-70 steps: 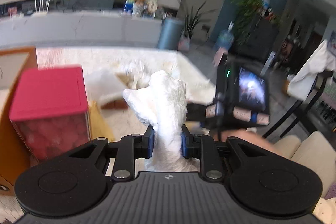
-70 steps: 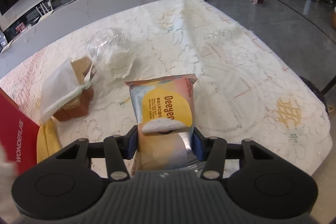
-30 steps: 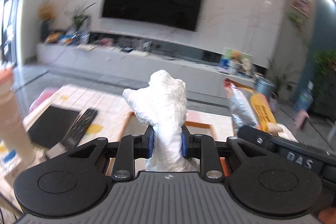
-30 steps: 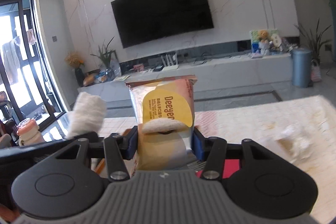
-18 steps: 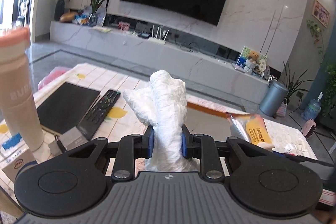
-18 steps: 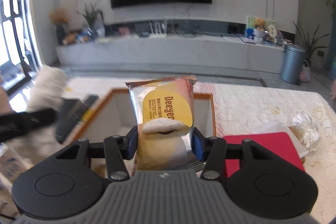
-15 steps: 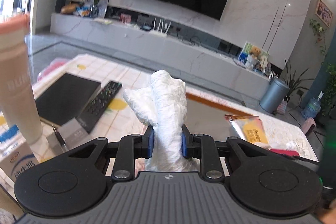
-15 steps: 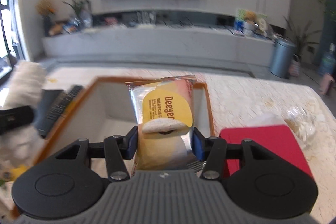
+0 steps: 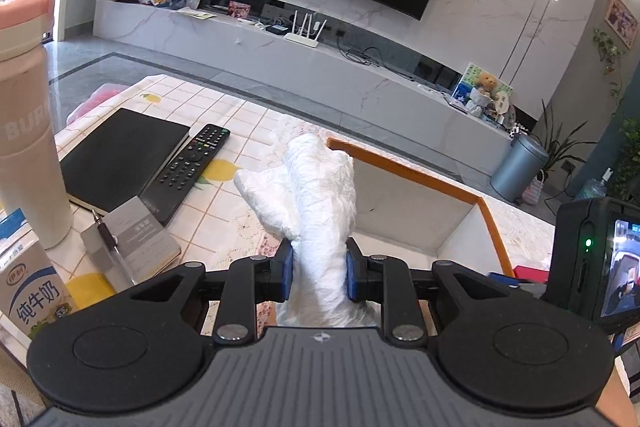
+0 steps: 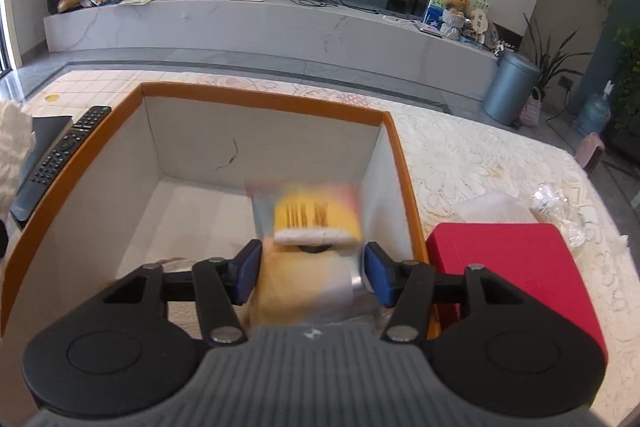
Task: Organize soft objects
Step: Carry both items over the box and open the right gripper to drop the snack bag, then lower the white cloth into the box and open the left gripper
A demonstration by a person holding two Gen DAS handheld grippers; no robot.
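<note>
Between the blue pads of the left gripper (image 9: 318, 275) a white crumpled bundle (image 9: 316, 195) is clamped, standing upright with its rounded top reaching up past the near rim of the orange-edged box (image 9: 404, 171). Beside it on the checked tablecloth (image 9: 248, 131) lie a black remote control (image 9: 188, 167), a black notebook (image 9: 120, 157) and a small grey notepad with a pen (image 9: 132, 239); a tall pink-capped tumbler (image 9: 24, 115) and a milk carton (image 9: 28, 291) stand at the left edge.

Over the box (image 10: 276, 99) the right gripper (image 10: 312, 273) has just been opening its jaws, and the snack packet (image 10: 308, 227) (yellow and silver, blurred with motion) sits between the pads with a visible gap on each side, so it is released rather than squeezed. The packet hangs within the box's white interior, toward the right wall; whether it touches the floor of the box cannot be told. Just right of the box, touching or nearly touching its orange rim, stands a red box (image 10: 512, 267). Beyond that, on the lace cloth (image 10: 480, 155), lie a white wrapped item (image 10: 496, 207) and a crinkled clear plastic bag (image 10: 560, 207). At the left edge of this view the white bundle (image 10: 12, 131) shows again, near the remote (image 10: 60, 155).
</note>
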